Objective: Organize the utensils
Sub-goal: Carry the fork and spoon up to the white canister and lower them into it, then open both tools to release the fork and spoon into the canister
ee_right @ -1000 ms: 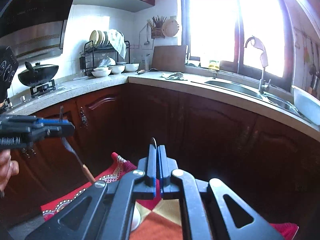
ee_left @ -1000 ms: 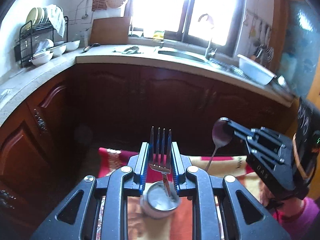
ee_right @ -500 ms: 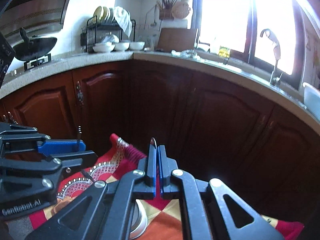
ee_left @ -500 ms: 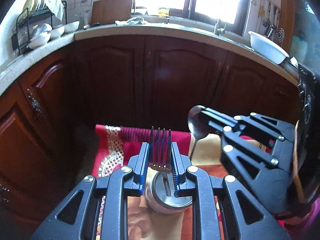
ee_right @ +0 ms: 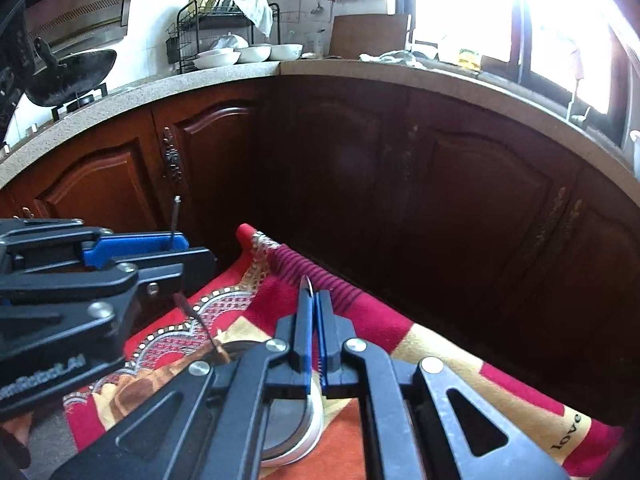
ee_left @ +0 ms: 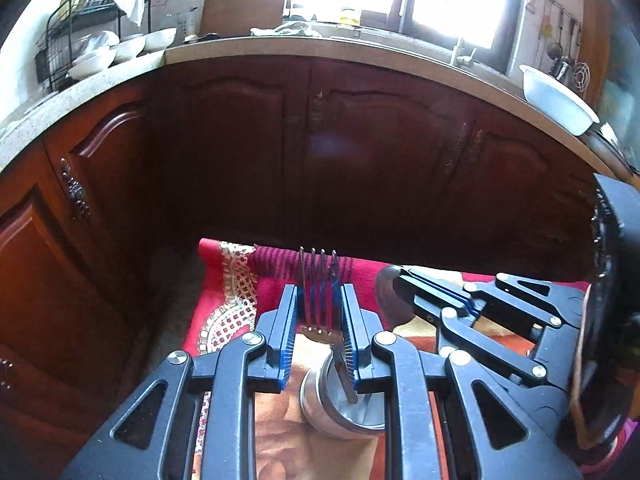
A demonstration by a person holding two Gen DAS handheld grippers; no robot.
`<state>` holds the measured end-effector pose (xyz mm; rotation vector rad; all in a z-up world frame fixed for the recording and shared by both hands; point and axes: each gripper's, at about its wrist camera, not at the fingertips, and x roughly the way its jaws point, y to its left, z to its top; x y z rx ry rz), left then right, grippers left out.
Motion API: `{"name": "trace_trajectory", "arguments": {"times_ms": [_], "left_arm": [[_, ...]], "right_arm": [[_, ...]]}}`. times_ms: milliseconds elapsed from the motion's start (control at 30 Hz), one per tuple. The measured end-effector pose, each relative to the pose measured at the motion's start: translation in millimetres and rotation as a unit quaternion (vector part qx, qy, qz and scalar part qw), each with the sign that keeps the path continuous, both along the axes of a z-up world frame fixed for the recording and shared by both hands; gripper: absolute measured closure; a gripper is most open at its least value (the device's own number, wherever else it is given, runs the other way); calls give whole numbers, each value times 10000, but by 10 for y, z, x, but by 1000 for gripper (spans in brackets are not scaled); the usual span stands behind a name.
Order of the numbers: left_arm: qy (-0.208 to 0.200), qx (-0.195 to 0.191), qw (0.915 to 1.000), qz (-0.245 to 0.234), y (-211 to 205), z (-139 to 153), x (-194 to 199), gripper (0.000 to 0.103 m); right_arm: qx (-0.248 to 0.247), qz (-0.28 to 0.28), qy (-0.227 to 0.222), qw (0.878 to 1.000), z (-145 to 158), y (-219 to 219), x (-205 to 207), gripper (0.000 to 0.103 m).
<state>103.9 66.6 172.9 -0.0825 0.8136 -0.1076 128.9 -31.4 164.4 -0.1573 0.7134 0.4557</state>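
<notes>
The right gripper (ee_right: 314,300) pointed down over a red patterned cloth (ee_right: 372,320), its blue-lined jaws pressed nearly together on a thin metal edge that showed just above their tips. Below it, partly hidden by the black frame, sat a round metal cup (ee_right: 296,436) on the cloth. At the left, the left gripper (ee_right: 176,248) reached in sideways holding a fork (ee_right: 175,216), one end poking up above its blue pads and the handle slanting down toward the cup. Behind stood dark wooden cabinets (ee_right: 360,184) beneath a speckled countertop (ee_right: 160,84) with a dish rack (ee_right: 224,28), white bowls (ee_right: 252,53) and a black wok (ee_right: 68,72).
</notes>
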Motion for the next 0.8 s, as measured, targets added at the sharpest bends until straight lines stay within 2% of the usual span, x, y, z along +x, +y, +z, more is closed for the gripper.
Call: {"name": "trace_trajectory", "arguments": {"times_ms": [67, 167, 267, 467, 633, 800], "left_arm": [[-38, -51, 10000, -63, 13, 0, -2, 44], [-54, -136, 9998, -148, 30, -7, -4, 41], [-44, -312, 9994, -175, 69, 10, -18, 39], [-151, -501, 9986, -91, 145, 121, -117, 34], [-207, -381, 9990, -114, 46, 153, -301, 34], [-161, -217, 9994, -199, -189, 62, -526, 34]], "right_arm": [[73, 10, 101, 9999, -2, -11, 15, 99], [162, 37, 200, 9997, -12, -33, -1, 87], [260, -5, 189, 9995, 18, -87, -34, 81], [497, -177, 252, 9983, 85, -271, -82, 78], [558, -328, 250, 9976, 147, -485, -270, 73], [591, -572, 298, 9962, 157, -735, -504, 69]]}}
